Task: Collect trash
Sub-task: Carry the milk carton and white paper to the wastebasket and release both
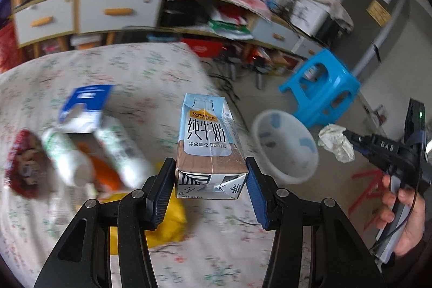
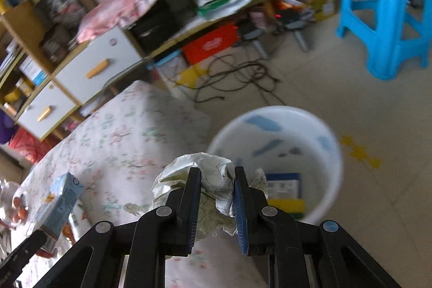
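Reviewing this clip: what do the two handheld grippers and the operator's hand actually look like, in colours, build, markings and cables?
Both are black linkage frames with silver pivot bolts and ribbed blue pads. The left gripper and right gripper match in build. Seen from the left wrist view, the right gripper's body bears pale stamped lettering, a green indicator light and a thin black cable. The bare hand holding it shows no sleeve.

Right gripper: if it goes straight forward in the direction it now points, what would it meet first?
Probably the white bin: the right gripper, shut on crumpled paper, aims at its near rim, though depth is unclear.
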Demonstrator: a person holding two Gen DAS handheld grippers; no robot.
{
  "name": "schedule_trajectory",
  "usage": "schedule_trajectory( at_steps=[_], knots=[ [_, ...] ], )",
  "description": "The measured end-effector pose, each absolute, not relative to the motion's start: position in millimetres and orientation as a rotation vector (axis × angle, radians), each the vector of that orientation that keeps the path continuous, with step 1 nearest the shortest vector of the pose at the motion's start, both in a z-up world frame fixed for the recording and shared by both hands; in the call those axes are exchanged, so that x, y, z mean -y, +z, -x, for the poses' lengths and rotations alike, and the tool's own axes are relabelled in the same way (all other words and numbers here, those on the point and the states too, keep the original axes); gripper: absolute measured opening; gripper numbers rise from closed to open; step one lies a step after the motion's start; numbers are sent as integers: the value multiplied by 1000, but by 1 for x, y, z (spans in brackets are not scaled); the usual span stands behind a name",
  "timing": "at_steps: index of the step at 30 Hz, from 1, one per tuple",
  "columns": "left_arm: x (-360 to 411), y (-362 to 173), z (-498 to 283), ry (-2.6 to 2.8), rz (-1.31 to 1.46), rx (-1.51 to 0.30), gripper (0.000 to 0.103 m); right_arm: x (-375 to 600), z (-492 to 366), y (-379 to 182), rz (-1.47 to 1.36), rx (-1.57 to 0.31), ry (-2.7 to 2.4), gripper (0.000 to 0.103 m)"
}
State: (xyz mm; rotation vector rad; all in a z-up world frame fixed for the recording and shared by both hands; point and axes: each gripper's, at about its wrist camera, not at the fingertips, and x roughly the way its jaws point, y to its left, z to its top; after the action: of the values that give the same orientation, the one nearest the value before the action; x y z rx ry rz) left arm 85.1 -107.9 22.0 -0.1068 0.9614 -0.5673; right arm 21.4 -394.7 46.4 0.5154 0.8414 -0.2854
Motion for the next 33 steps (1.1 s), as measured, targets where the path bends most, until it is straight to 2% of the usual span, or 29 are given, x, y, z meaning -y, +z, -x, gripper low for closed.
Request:
schedule_trajectory(
  at_steps=[11,22,24,26,33],
  knots=[
    [218,4,-73,-767,-42,-988,54,450,20,39,-590,-850,-358,21],
    [269,-14,-93,-817,-92,-1023,55,472,30,35,-663,-843,-384,21],
    [272,-18,-98,-849,-70,-1032,59,472,30,34,-669,-842,-387,21],
    [271,-18,-102,-764,-105,-1021,81,472,30,34,-669,-842,-387,21],
    [252,-12,-95,-695,-168,-994,84,471,27,33,-658,-846,-383,22]
  ],
)
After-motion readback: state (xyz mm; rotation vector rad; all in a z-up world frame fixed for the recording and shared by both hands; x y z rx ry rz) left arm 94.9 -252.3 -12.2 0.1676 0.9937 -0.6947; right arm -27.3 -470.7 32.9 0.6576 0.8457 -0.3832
